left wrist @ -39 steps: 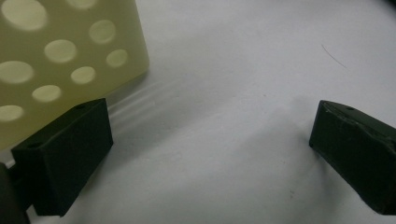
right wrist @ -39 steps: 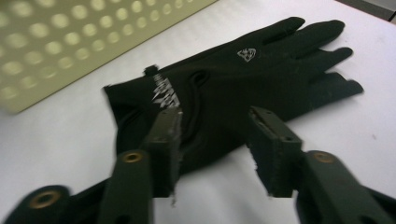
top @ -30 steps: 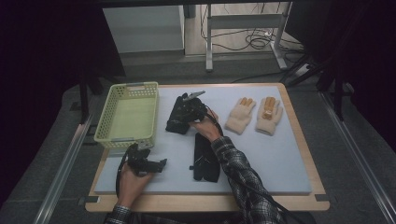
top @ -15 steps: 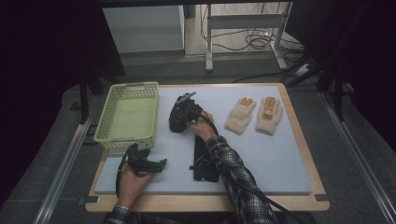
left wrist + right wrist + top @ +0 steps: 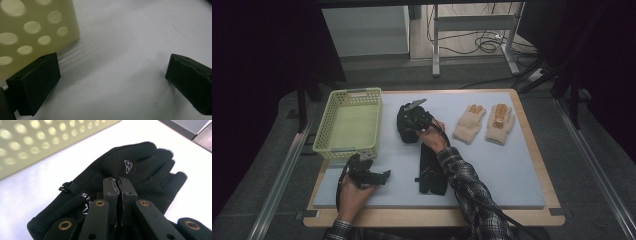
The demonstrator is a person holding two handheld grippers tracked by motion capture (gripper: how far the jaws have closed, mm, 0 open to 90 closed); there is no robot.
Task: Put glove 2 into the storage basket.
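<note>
- Fingers of the right gripper (image 5: 404, 122), in the high view, are over a black glove (image 5: 406, 131) that lies just right of the basket; from this view I cannot tell how they stand.
- Four gloves are on the table (image 5: 512, 175) in this view: two black and two cream.
- Second black glove (image 5: 432, 170) lies flat, nearer to the person, partly under the right forearm in a checked sleeve (image 5: 472, 192).
- Two cream gloves (image 5: 484, 122) with orange fingertips lie side by side, right of the right hand, well apart from both grippers.
- One yellow-green basket (image 5: 323, 142) with holes in its walls stands at the left of the table.
- Left gripper (image 5: 382, 176) rests near the front edge, just below the near corner of the basket, held by the left hand (image 5: 352, 192).
- Left gripper view: the two fingers (image 5: 35, 85) are spread wide, with bare pale table (image 5: 120, 50) between them. The rounded corner of the basket (image 5: 32, 32) is just behind the left one.
- Right gripper view: the two fingers (image 5: 110, 192) are pressed together, with a thin dark slit between them. They lie directly on the back of the black glove (image 5: 140, 172), but I cannot tell if any fabric is pinched.
- This glove carries a small white logo and a small clip at its cuff; its fingertips point away from the camera.
- Basket wall (image 5: 37, 142) passes behind the glove, apart from it.
</note>
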